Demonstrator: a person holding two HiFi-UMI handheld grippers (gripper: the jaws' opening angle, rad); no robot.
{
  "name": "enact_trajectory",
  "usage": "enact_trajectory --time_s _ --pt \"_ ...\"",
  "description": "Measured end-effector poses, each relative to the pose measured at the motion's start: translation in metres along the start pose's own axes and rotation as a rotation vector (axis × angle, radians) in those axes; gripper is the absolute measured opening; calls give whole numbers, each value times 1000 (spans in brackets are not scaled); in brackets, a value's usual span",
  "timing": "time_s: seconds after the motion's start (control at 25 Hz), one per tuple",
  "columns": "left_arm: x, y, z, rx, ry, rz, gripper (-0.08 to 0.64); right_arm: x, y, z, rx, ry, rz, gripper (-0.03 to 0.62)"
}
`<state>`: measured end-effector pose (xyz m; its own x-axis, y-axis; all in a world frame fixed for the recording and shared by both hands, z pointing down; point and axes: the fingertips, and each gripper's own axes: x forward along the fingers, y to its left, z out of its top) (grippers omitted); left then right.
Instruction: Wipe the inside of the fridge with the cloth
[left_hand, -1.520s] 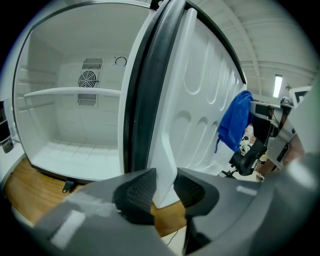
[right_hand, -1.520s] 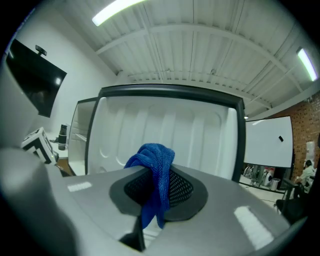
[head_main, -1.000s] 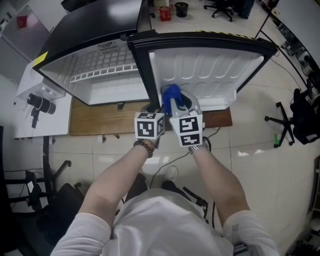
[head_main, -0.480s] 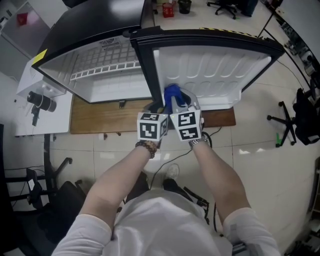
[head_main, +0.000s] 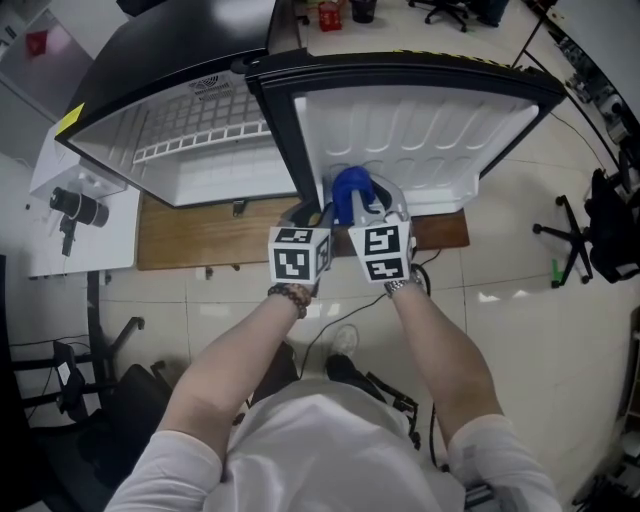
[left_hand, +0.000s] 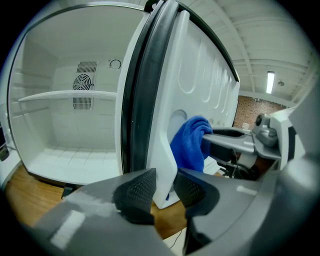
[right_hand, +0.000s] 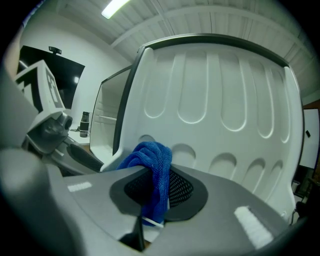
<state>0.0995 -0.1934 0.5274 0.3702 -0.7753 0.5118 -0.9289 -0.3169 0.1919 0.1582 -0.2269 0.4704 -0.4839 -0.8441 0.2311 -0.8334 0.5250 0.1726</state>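
Blue cloth (right_hand: 150, 156) is sitting pinched in your right gripper (right_hand: 155, 189), bunched right by door liner (right_hand: 225, 120), not inside fridge (head_main: 190, 150) cavity. Your left gripper (left_hand: 165, 190) is clamping door edge (left_hand: 162, 150). You're risking cloth slipping from pinch while rubbing, door swinging if clamp is loosening.

Door (head_main: 400, 130) beside seemingly open fridge interior (head_main: 215, 170)

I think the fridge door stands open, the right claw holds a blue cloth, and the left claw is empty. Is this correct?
Not quite. The left claw is not empty: the left gripper view shows it closed on the edge of the fridge door. The rest holds: the door stands open, and the right claw holds the blue cloth.
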Motion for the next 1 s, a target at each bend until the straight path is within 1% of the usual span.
enact_trajectory --time_s 0.2,0.48,0.68,0.84,1.0 --pt "0 0 0 -4 -5 8 114 -8 -31 -8 11 11 -64 49" --pt "-1 0 -1 -9 -5 19 112 -21 -57 -11 4 11 -110 49" --pt "-1 0 -1 -10 -6 24 110 -30 -88 -17 17 22 -172 49" --pt "-2 1 -1 -15 -8 28 110 -38 -108 -19 12 25 -203 49" --pt "-2 0 -1 -14 -8 29 110 -47 -132 -25 30 33 -252 49"
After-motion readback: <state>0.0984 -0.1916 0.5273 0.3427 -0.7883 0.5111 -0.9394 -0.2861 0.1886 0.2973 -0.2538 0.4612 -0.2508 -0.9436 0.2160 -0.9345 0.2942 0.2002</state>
